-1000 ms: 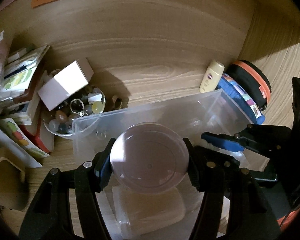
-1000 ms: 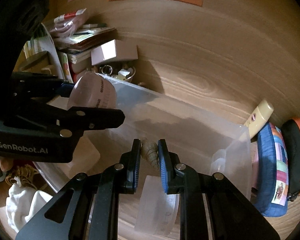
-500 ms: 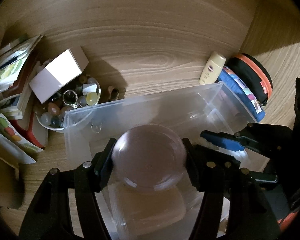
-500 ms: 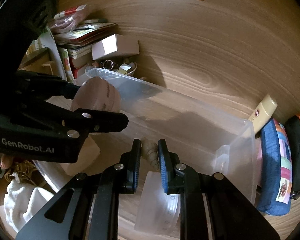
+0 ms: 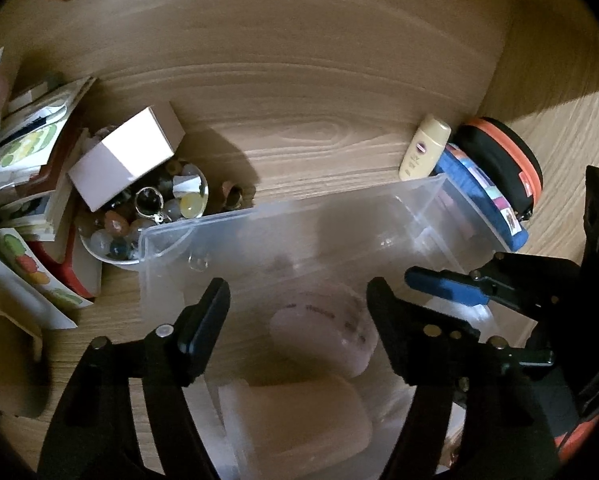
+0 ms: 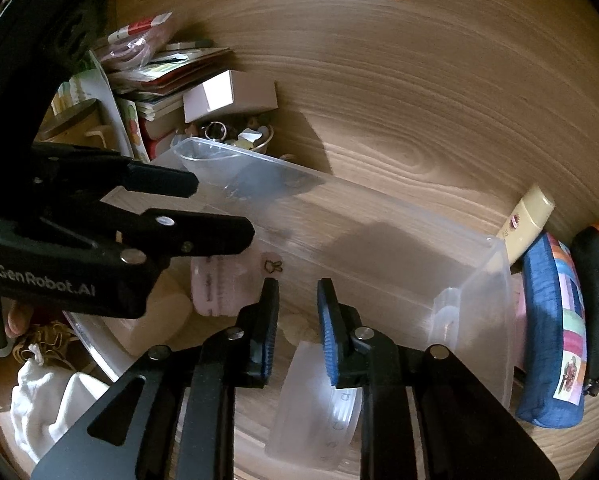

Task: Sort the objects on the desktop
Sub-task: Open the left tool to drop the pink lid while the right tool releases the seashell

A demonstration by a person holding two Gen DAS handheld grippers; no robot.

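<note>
Left gripper (image 5: 297, 308) was wide open, fingers empty, hanging over the clear plastic bin (image 5: 299, 204). The pink round container (image 5: 325, 328) lay on the bin floor just ahead of and between the left fingertips, touching neither. Nearer the wrist than that, a pale soap-like block (image 5: 299, 424) sat in the bin between the finger bases.

Right gripper (image 6: 297, 304) was open a little, a narrow gap between the blue pads (image 6: 327, 320), nothing clamped. A small beige shell-like piece (image 6: 297, 330) lay on the bin floor below that gap; contact cannot be told. A clear ribbed cup (image 6: 319, 404) lay on its side under the right finger. The pink container was left of the left finger.

Beyond the fingertips, outside the bin: a bowl of beads and trinkets (image 5: 151, 216) with a white box (image 5: 125, 156) on it, and a cream tube (image 5: 423, 148), a blue pouch (image 6: 555, 332) and a black-orange case (image 5: 503, 160) to the right.
</note>
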